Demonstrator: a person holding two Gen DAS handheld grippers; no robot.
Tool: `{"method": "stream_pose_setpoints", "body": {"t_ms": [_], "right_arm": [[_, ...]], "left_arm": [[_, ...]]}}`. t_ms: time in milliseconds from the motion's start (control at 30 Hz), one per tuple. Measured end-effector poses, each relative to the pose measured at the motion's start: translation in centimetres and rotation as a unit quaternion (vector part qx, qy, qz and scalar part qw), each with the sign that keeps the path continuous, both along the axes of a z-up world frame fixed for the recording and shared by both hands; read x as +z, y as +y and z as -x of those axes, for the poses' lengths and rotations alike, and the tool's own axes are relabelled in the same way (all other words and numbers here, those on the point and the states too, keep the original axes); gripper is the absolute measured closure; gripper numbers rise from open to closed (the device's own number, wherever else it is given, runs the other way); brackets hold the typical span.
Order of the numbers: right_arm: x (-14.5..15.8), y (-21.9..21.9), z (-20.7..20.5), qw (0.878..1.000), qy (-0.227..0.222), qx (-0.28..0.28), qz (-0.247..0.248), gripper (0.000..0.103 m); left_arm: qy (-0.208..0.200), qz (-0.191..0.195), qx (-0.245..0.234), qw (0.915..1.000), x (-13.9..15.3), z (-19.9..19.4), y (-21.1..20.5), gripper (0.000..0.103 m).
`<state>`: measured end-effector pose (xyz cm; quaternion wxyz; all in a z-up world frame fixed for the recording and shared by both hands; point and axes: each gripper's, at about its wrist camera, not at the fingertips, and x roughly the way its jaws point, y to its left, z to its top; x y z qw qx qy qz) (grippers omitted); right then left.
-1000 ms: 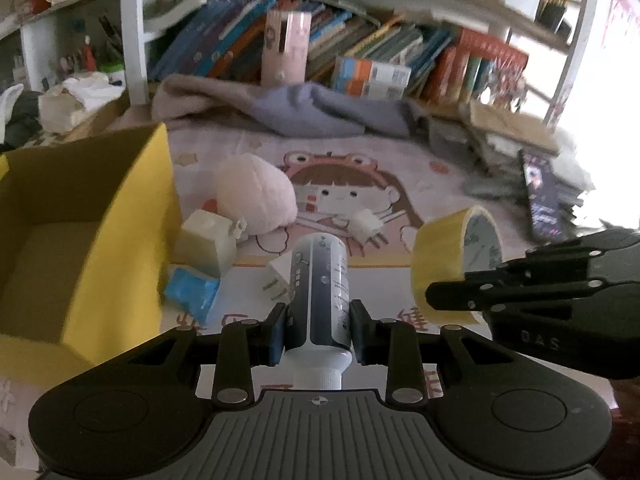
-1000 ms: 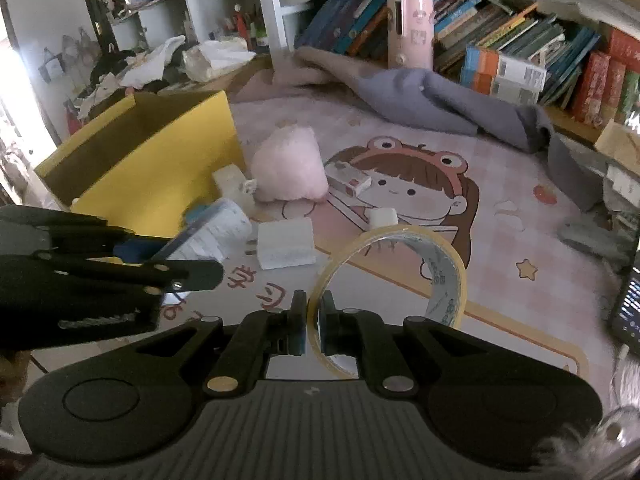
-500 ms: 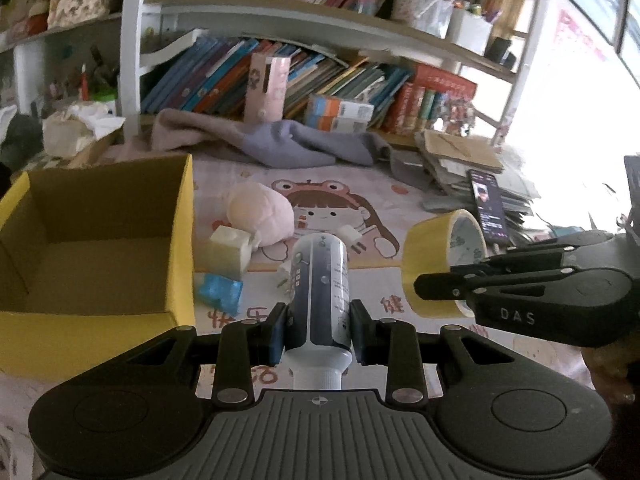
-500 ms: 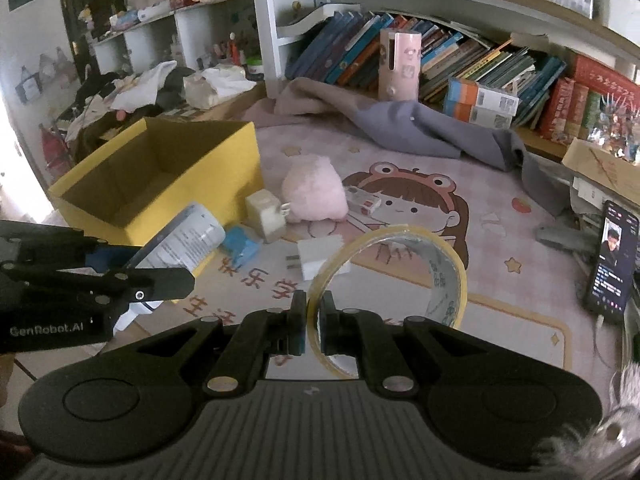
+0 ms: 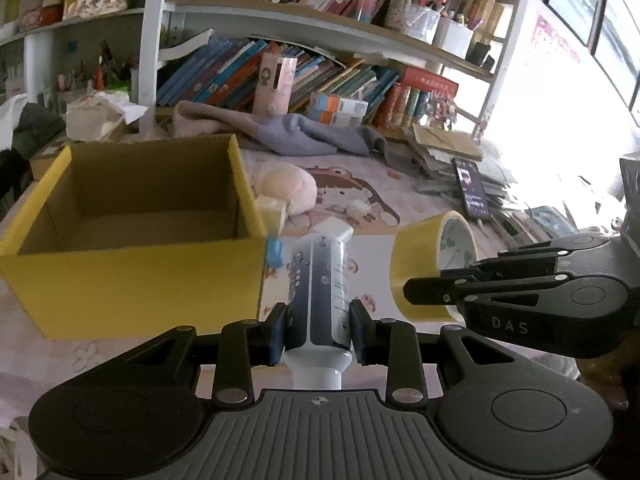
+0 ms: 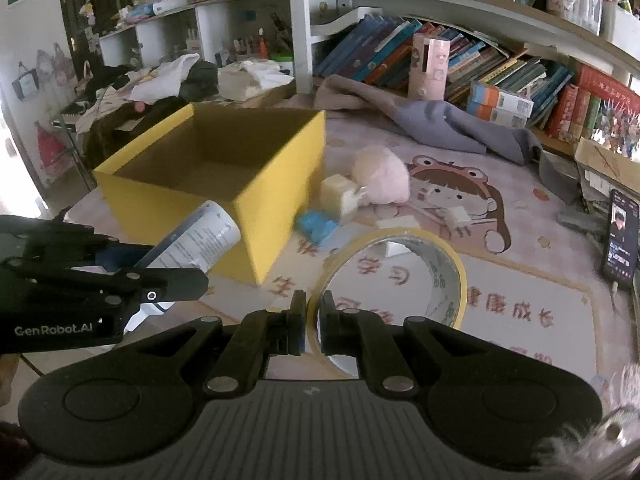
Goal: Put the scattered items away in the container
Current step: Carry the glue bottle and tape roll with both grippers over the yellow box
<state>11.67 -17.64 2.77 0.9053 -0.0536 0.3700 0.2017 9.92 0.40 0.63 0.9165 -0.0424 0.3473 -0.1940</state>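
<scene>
Cluttered room w/ bookshelves [image 5: 304, 76] at 12 o'clock; cartoon-print mat [image 6: 496, 280] covered the table. Left tongs [image 5: 319, 330] were clamped on a dark bottle [image 5: 320, 280], white cap toward the camera, base pointing away, held above the mat. Right tongs [image 6: 313, 320] were pinched together on the rim of a yellow tape roll [image 6: 400, 276], also lifted; in the left view that roll [image 5: 428, 264] sat at 3 o'clock of the bottle, apart from it. Yellow cardboard box [image 5: 136, 256] stood open at 10 o'clock of the left tongs, near the bottle but not touching. Beyond the box corner, approx 12 o'clock: pale cube [image 6: 340, 196] touching a pink plush [image 6: 380, 180], blue packet [image 6: 318, 228] just beside the cube, white plug [image 6: 458, 214] on the mat. Phone [image 6: 622, 240] lay at 3 o'clock, well apart. Grey cloth [image 6: 440, 124] was bunched by the books.
</scene>
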Motion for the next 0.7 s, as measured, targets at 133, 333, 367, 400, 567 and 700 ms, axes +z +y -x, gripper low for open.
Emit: {"method": "stream_pose_setpoints", "body": {"t_ms": [133, 333, 367, 400, 567, 700], "right_arm": [[-0.3, 1.9, 1.8, 1.0, 0.006, -0.008, -0.006, 0.097], [-0.1, 4.3, 4.4, 1.0, 0.006, -0.011, -0.012, 0.097], [-0.1, 4.6, 4.7, 1.0, 0.006, -0.01, -0.013, 0.097], [-0.1, 5.0, 5.0, 1.0, 0.006, -0.009, -0.013, 0.097], [0.3, 6.9, 6.2, 1.0, 0.003, 0.011, -0.011, 0.097], [0.4, 8.6, 6.7, 0.999, 0.003, 0.034, -0.01, 0.097]], "left_arm": [[0.0, 0.0, -0.005, 1.0, -0.2, 1.5, 2.0, 0.072], [0.001, 0.001, -0.009, 1.0, -0.2, 3.4, 4.3, 0.072], [0.001, 0.001, -0.01, 0.9999, -0.2, 3.7, 4.6, 0.072], [0.001, 0.002, -0.011, 0.9999, -0.2, 3.9, 4.8, 0.072], [-0.005, 0.005, 0.0, 1.0, 0.0, 5.3, 6.4, 0.072], [-0.008, 0.008, 0.019, 0.9998, 0.1, 6.3, 7.9, 0.072]]}}
